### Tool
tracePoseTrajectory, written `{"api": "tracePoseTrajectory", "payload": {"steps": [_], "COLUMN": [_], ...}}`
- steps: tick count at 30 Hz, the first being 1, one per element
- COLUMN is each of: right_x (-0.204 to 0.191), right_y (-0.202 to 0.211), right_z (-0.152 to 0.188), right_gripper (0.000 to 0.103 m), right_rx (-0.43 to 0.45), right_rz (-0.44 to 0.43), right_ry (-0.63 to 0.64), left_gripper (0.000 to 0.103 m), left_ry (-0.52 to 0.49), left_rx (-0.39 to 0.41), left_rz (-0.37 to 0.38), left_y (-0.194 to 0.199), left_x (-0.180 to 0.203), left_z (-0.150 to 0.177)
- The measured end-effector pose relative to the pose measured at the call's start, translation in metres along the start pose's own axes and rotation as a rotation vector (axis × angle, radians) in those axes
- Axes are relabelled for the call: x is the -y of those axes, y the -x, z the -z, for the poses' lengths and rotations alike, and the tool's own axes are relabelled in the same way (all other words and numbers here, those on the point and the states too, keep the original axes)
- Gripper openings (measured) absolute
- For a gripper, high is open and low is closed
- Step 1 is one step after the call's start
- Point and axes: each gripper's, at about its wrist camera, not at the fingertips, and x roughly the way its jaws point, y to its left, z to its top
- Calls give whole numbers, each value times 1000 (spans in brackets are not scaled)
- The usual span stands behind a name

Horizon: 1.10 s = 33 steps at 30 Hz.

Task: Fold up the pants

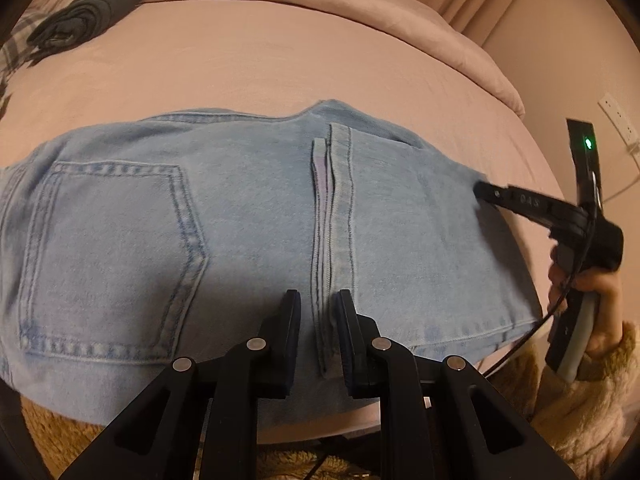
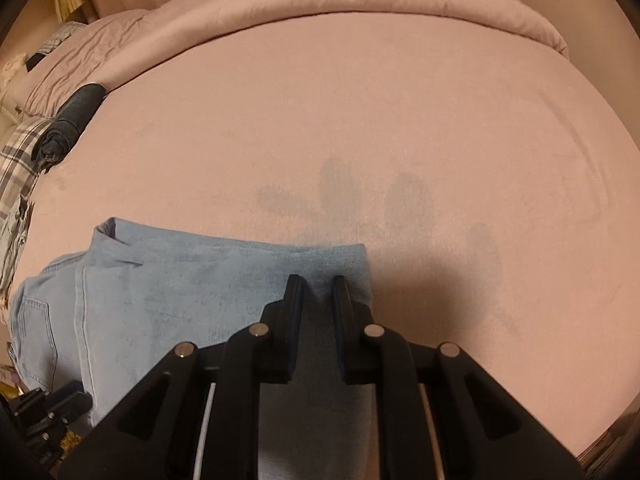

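Light blue jeans lie folded on a pink bed sheet, back pocket up at the left and the leg hems running down the middle. My left gripper stands at the near edge, its pads closed in on the stacked hem strip. At the jeans' right edge, my right gripper shows as a thin black tip on the denim, held by a hand. In the right wrist view, the right gripper pinches the corner of the jeans, and denim fills the narrow gap between its fingers.
A dark rolled garment and plaid cloth lie at the far left of the bed. A bunched pink duvet runs along the back. Bare pink sheet spreads beyond and right of the jeans. A brown fluffy rug lies below the bed's near edge.
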Motion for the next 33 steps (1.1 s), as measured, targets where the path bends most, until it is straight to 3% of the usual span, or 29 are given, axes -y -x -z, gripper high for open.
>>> {"api": "tracePoseTrajectory", "payload": {"steps": [5,8,11,13,14,18,21,24,25,27,30,33], "right_x": [-8,-9,-15,-14,-13,-12,-21,-34,-39,-46,-61,-66], "right_y": [38,56,48,47,49,52,55,70,77,83,80,78], "right_z": [31,51,76,91,94,95,89,79,76,72,65,61], "right_gripper": [18,19,19,18,18,17,17,22,26,53,54,54], "right_rx": [37,28,-58,-37,-33,-57,-83,-24,5,32,32,31], "right_rz": [26,-24,-51,-38,-30,-8,50,55,39,13,4,-11], "right_ry": [45,94,103,109,98,60,101,113,120,128,149,152], "left_gripper": [19,21,47,71,74,76,77,77,77,77,80,85], "left_ry": [36,93,156,208,238,353,466,507,514,537,568,593], "left_rx": [66,150,219,252,263,304,275,247,244,245,256,260], "left_rz": [-34,-44,-60,-101,-139,-211,-226,-259,-244,-174,-94,-105], "left_y": [29,60,86,101,107,118,112,101,97,88,76,67], "left_x": [-16,-37,-61,-80,-90,-127,-156,-171,-174,-181,-189,-189], "left_z": [5,5,5,8,10,19,24,25,25,24,18,19]}}
